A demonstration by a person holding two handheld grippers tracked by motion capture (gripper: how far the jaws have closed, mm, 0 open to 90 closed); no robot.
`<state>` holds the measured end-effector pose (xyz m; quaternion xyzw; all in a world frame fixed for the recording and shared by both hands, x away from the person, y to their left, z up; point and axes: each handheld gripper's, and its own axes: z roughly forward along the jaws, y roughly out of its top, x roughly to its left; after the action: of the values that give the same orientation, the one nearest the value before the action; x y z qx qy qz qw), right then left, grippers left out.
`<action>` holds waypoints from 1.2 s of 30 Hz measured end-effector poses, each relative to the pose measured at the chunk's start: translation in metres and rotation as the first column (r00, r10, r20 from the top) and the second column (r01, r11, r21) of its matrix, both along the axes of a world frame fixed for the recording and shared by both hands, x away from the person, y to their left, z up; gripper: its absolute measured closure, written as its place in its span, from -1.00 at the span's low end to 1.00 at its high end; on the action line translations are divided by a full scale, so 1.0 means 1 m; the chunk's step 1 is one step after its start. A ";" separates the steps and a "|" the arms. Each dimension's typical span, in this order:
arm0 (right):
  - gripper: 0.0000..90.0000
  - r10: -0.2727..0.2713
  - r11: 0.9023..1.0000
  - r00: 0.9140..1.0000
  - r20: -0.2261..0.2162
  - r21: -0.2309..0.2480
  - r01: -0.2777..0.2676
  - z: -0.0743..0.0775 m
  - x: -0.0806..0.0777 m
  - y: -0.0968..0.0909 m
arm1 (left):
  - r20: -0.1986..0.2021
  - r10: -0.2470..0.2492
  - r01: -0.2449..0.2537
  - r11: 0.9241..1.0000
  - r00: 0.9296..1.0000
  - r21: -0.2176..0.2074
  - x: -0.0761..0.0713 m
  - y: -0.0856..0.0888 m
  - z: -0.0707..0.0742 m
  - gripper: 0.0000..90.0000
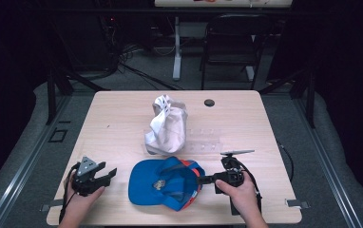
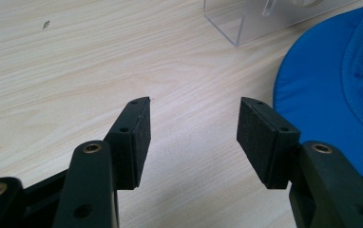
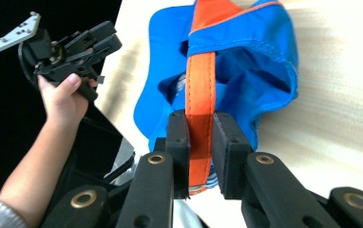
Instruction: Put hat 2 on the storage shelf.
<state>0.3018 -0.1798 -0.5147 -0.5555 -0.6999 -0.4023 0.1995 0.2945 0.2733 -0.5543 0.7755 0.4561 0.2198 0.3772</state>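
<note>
A blue cap point(image 1: 163, 183) with an orange strap point(image 3: 200, 90) lies near the table's front edge. My right gripper point(image 1: 202, 180) is shut on that orange strap point(image 1: 195, 177) at the cap's right side; in the right gripper view the pads point(image 3: 178, 142) clamp the strap point(image 3: 200, 142) and the cap point(image 3: 265, 57) hangs from it above the wood. My left gripper point(image 1: 107, 175) rests at the front left, open, with bare tabletop between its pads point(image 2: 137, 137). The cap's blue brim point(image 2: 327, 95) lies just to its right, apart from the jaws.
A white cap point(image 1: 166, 124) sits on a clear plastic stand point(image 1: 203, 142) at the table's middle. The stand's corner point(image 2: 246, 23) shows ahead of the left gripper. A dark round grommet point(image 1: 209, 102) is at the back. A chair point(image 1: 232, 42) stands beyond the table.
</note>
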 end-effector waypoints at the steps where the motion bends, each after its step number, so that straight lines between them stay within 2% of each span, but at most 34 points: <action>1: 0.74 0.000 1.000 1.000 0.000 0.000 0.000 0.000 0.000 0.000 | 0.000 0.000 0.000 1.000 1.000 0.000 0.000 0.000 0.000 0.02; 2: 0.74 -0.003 0.999 1.000 -0.018 0.053 0.004 0.001 -0.001 0.000 | 0.002 0.000 0.000 1.000 1.000 -0.003 0.000 0.000 0.000 0.02; 4: 0.74 -0.002 0.998 1.000 -0.024 0.063 0.004 0.003 -0.001 0.000 | 0.002 0.001 -0.001 1.000 1.000 -0.005 0.000 0.000 0.000 0.02; 7: 0.74 0.021 0.994 0.999 -0.028 0.107 -0.018 0.018 0.003 0.003 | 0.004 0.000 0.000 1.000 1.000 -0.003 -0.002 -0.002 0.001 0.02; 8: 0.74 0.021 0.994 0.999 -0.028 0.107 -0.018 0.018 0.003 0.003 | 0.004 0.000 0.000 1.000 1.000 -0.003 -0.002 -0.002 0.001 0.02; 11: 0.74 0.044 0.991 0.998 -0.035 0.131 -0.039 0.032 0.010 0.005 | 0.013 0.001 -0.001 1.000 1.000 -0.001 -0.002 -0.002 0.001 0.02; 13: 0.74 0.052 0.987 0.997 -0.053 0.156 -0.044 0.043 0.015 0.006 | 0.014 0.000 0.000 1.000 1.000 0.002 -0.003 -0.002 0.001 0.02; 14: 0.74 0.058 0.982 0.996 -0.068 0.184 -0.045 0.053 0.020 0.007 | 0.011 0.006 -0.006 1.000 1.000 -0.005 -0.003 -0.002 0.001 0.02; 15: 0.74 0.058 0.982 0.996 -0.068 0.184 -0.045 0.053 0.020 0.007 | 0.011 0.006 -0.006 1.000 1.000 -0.005 -0.003 -0.002 0.001 0.02; 19: 0.74 0.049 0.976 0.994 -0.097 0.215 -0.027 0.069 0.029 0.009 | 0.004 0.003 -0.003 1.000 1.000 0.001 -0.004 -0.001 0.002 0.02; 22: 0.74 0.057 0.975 0.990 -0.131 0.219 -0.027 0.082 0.034 0.009 | 0.014 0.004 -0.004 1.000 1.000 -0.003 -0.004 -0.001 0.001 0.02; 24: 0.74 0.044 0.975 0.989 -0.141 0.220 -0.012 0.086 0.035 0.010 | 0.013 0.005 -0.005 1.000 1.000 -0.005 -0.005 -0.001 0.001 0.02; 30: 0.74 0.017 0.974 0.988 -0.155 0.226 0.019 0.111 0.038 0.005 | 0.014 0.005 -0.005 1.000 1.000 -0.001 -0.006 -0.001 0.002 0.02; 36: 0.74 -0.022 0.984 0.990 -0.140 0.171 0.046 0.140 0.037 -0.006 | 0.006 0.006 -0.006 1.000 1.000 0.000 -0.007 0.000 0.002 0.01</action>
<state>0.3392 -0.1859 -0.3743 -0.5741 -0.6371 -0.4260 0.2881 0.2875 0.2735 -0.5523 0.7734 0.4575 0.2233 0.3778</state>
